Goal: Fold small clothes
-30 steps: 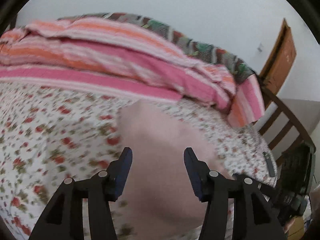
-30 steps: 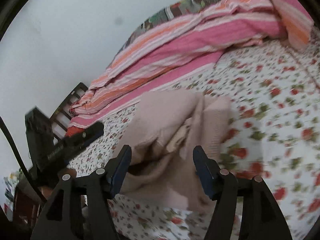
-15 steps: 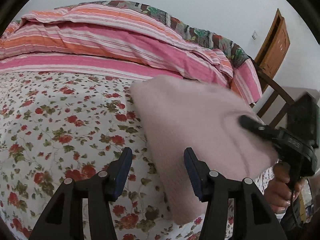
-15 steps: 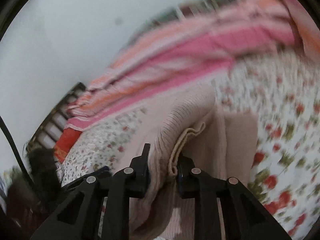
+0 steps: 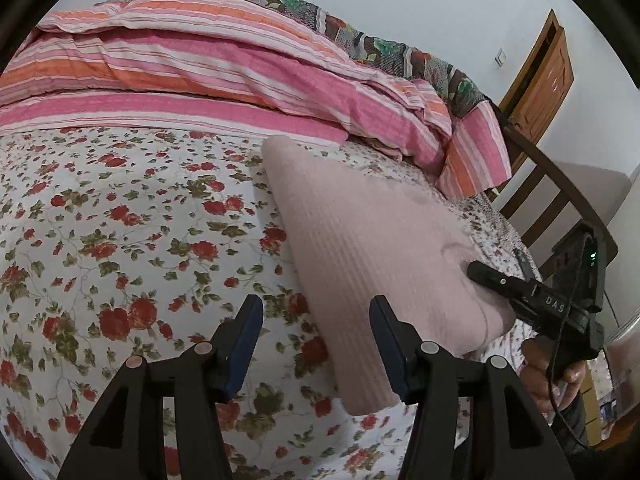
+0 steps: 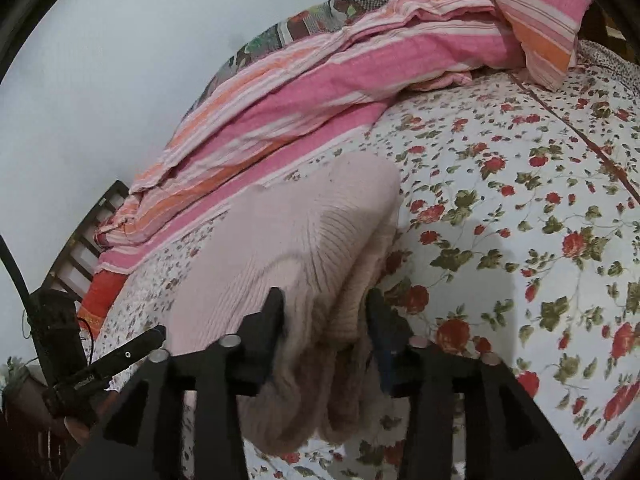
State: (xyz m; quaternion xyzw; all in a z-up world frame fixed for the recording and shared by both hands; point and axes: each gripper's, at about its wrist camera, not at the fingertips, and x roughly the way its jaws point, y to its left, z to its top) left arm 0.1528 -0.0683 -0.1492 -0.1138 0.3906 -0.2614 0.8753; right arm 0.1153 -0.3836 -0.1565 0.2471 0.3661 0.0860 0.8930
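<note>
On the bed's flowered sheet [image 5: 120,208] lies a folded pink sweater [image 5: 360,240], near the striped pink blanket [image 5: 224,68] heaped along the wall. Right tongs [image 6: 324,312] grip a bunched edge of the sweater between narrow-set jaws, lifting that end. Left tongs [image 5: 316,340] stand wide apart and hold nothing, poised over the sheet just beside the sweater's near edge.
</note>
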